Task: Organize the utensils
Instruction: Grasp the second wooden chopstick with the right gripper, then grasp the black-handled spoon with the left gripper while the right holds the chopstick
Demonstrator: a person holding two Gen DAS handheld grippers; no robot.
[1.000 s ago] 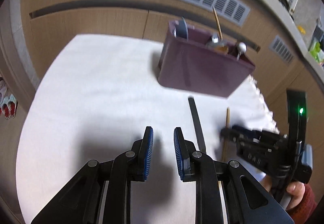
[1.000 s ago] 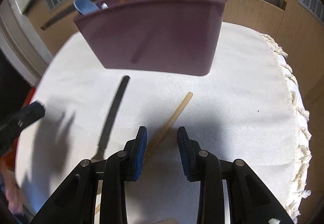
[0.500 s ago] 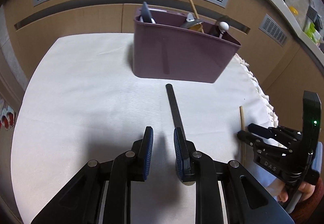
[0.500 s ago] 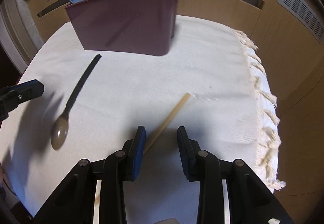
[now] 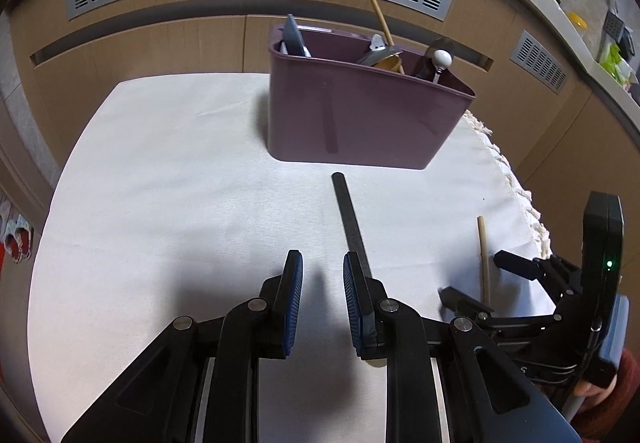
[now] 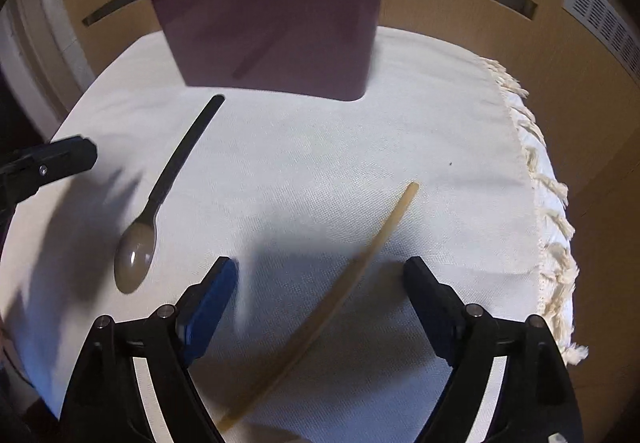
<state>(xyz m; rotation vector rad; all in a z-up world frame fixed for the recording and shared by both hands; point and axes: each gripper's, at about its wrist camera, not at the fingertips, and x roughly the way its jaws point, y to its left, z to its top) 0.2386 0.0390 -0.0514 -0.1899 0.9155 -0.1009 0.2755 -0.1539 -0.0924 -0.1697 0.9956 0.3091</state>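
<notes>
While left jaws hang narrow, empty, right view alone shows spoon [image 6: 136, 255] bowl; right jaws just opened wide, astride chopstick [image 6: 360, 267].

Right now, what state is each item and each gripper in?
Purple caddy: upright on the cloth, utensils standing inside.
Black-handled spoon: flat on the cloth, untouched.
Wooden chopstick: lying on the cloth between the right fingers, not gripped.
Right gripper: just opened wide.
Left gripper: partly open, empty.

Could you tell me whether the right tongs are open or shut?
Open: the right tongs have just spread wide, untouched wooden stick between.
</notes>
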